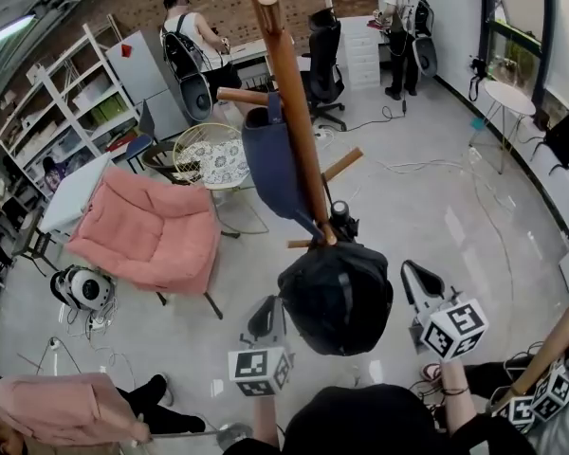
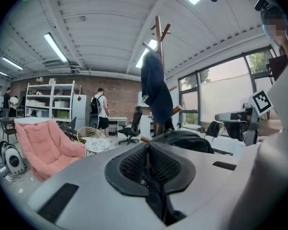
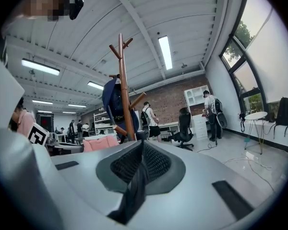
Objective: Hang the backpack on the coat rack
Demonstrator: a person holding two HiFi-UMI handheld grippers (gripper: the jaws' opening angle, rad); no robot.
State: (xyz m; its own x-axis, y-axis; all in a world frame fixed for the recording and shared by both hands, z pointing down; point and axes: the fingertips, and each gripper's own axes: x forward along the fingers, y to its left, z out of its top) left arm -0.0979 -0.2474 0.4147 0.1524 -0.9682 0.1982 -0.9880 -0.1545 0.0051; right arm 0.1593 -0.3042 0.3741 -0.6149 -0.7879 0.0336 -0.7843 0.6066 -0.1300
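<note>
The left tongs [image 2: 147,163] are clamped shut on a black backpack strap [image 2: 159,202]. The right tongs [image 3: 140,159] pinch a second strap [image 3: 129,195]. The black backpack [image 1: 337,297] hangs between them, just beside the coat rack [image 1: 289,93].

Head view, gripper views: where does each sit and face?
Head view: on the person's head, steeply down at coat rack and backpack; left gripper, right gripper show.
Left gripper view: on that gripper, facing the rack; own jaws clamp a black strap.
Right gripper view: same, jaws on a dark strap.
All share the coat rack.
</note>
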